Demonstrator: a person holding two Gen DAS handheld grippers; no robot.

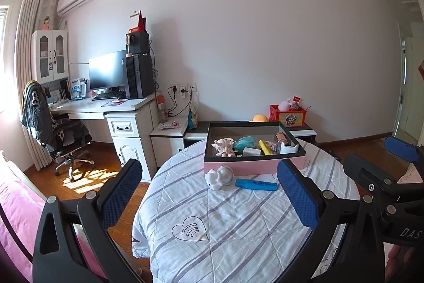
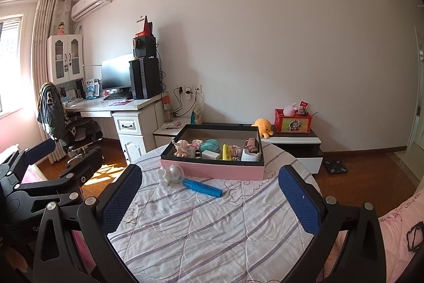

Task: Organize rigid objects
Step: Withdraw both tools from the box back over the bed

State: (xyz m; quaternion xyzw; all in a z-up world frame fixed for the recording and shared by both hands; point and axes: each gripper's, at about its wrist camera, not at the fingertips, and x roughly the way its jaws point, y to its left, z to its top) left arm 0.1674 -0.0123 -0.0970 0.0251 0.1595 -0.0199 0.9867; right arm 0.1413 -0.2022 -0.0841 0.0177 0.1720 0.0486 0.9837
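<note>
With both the left gripper and right gripper jaws wide and empty, the blue highlighter, its print unreadable, lies at 12 o'clock before the pink box.

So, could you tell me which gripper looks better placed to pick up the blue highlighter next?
Probably the left gripper. In its view the blue highlighter lies between its open fingers. In the right wrist view, the highlighter sits left of centre for the right gripper. Both are open and empty.
</note>
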